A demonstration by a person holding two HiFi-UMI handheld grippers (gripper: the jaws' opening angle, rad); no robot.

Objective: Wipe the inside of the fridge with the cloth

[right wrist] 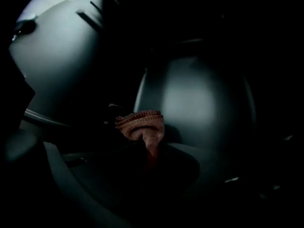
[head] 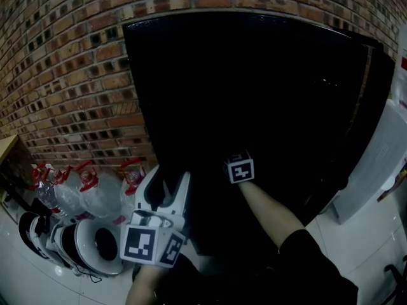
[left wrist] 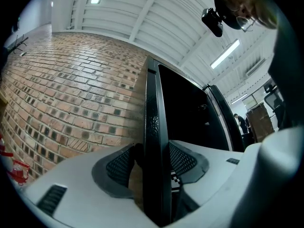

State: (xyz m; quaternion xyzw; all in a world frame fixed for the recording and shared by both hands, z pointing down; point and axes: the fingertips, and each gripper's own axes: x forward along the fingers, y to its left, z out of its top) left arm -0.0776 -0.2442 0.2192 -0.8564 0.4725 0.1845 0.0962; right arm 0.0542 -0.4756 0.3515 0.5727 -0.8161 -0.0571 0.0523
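The black fridge (head: 254, 94) stands open against a brick wall, and its inside is very dark. My left gripper (head: 170, 183) is at the fridge's left front edge (left wrist: 153, 127). In the left gripper view that black edge runs up between the two pads, which are shut on it. My right gripper, known by its marker cube (head: 240, 168), reaches into the dark interior, where its jaws are lost in the head view. In the right gripper view my right gripper (right wrist: 145, 141) is shut on a bunched reddish-brown cloth (right wrist: 140, 123), in front of a pale curved inner wall (right wrist: 194, 99).
The fridge's grey door (head: 375, 170) hangs open at the right. Several clear water bottles with red caps (head: 82, 189) and round white appliances (head: 95, 246) stand on the floor at the left by the brick wall (head: 70, 75).
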